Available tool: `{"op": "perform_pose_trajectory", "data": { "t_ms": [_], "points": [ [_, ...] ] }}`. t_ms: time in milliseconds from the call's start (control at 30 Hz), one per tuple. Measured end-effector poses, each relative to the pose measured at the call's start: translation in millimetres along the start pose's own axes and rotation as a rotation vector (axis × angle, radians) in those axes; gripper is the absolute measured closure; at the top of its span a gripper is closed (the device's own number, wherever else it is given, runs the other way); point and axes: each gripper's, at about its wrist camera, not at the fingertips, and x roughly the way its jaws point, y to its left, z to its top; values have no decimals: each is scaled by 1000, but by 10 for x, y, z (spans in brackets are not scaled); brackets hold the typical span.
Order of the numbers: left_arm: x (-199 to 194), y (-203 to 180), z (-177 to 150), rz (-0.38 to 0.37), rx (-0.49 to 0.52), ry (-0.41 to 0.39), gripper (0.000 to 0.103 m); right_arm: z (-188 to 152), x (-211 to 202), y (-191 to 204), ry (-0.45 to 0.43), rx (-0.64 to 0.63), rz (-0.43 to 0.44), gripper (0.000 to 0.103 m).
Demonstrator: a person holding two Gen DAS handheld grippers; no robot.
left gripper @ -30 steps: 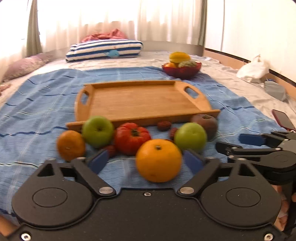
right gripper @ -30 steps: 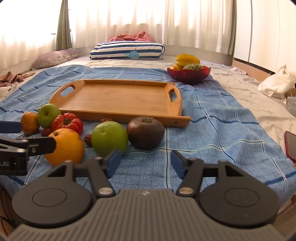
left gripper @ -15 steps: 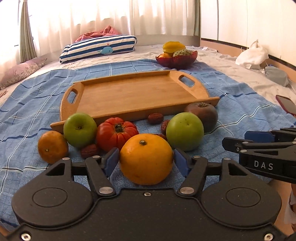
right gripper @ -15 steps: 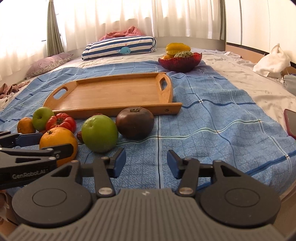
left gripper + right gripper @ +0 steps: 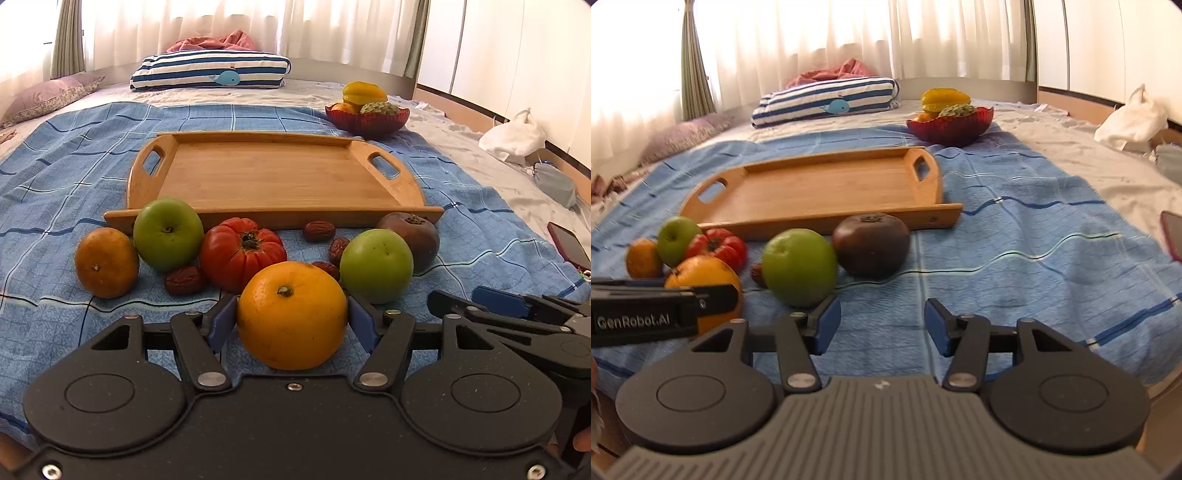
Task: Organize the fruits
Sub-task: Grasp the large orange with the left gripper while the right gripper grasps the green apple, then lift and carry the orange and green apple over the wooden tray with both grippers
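Left wrist view, left to right: a small mandarin point(image 5: 106, 262), a glossy green apple point(image 5: 168, 233), a ribbed red tomato point(image 5: 242, 253) and wrinkled dates lie on a blue checked bedspread point(image 5: 55, 177), in front of an empty bamboo tray point(image 5: 273, 177). The left gripper point(image 5: 291, 323) is clamped on a large orange point(image 5: 291, 314), its blue pads pressed against the fruit's widest sides. The orange looks firm, dimpled and fairly heavy, so a grip across its middle suits it. Beyond sit a second green apple point(image 5: 376, 265) and a dark round fruit point(image 5: 412, 240). The right gripper point(image 5: 882, 326) hovers with jaws apart and empty, having just been opening, just beside that second apple.
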Motion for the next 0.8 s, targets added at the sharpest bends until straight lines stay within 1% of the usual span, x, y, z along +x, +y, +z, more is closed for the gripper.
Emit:
{"op": "perform_pose_trajectory", "data": {
  "t_ms": [100, 133, 200, 267, 300, 500, 533, 633, 800],
  "points": [
    [-59, 32, 11, 6, -15, 2, 40, -1, 5, 50, -21, 3, 23, 37],
    [-77, 36, 11, 15, -16, 0, 40, -10, 15, 70, -35, 2, 31, 40],
    [-118, 36, 7, 39, -4, -11, 40, -35, 50, 116, -42, 14, 61, 44],
    [-162, 46, 5, 51, 1, -23, 40, -55, 87, 182, -42, 15, 95, 45],
    [-186, 68, 9, 58, -3, -27, 40, -60, 99, 220, -45, 7, 105, 47],
    [-291, 183, 91, 82, -27, -57, 40, -12, 177, 375, -62, -26, 126, 47],
    [-302, 204, 107, 86, -28, -64, 40, -1, 188, 401, -65, -34, 126, 41],
    [-333, 266, 183, 96, -34, -85, 40, 48, 244, 461, -66, -55, 123, 32],
    [-326, 340, 303, 114, -37, -109, 40, 137, 358, 498, -62, -64, 119, 29]
  ]
}}
